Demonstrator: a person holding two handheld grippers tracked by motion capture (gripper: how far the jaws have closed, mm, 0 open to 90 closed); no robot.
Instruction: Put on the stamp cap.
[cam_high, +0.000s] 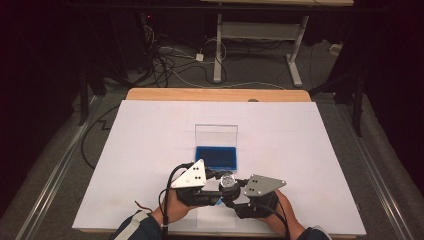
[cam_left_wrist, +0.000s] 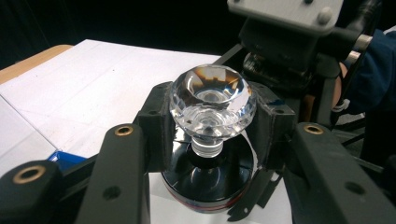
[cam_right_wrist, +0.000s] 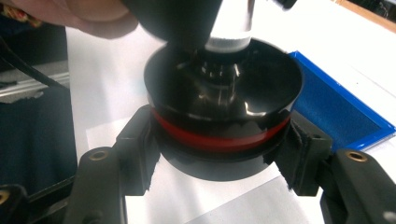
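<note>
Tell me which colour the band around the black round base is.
Red. The band circles the black round base; the right gripper view shows it best.

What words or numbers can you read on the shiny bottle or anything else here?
None can be read: the black bottle with its red band, the crystal stopper, the blue tray and the white sheet show no writing.

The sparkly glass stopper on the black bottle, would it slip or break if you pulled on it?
The glass stopper looks smooth and shiny, so it may slip, though the left gripper clamps its faceted sides. It is probably hard, heavy and easily chipped. Its narrow neck sits in the black bottle, which the right gripper steadies.
</note>
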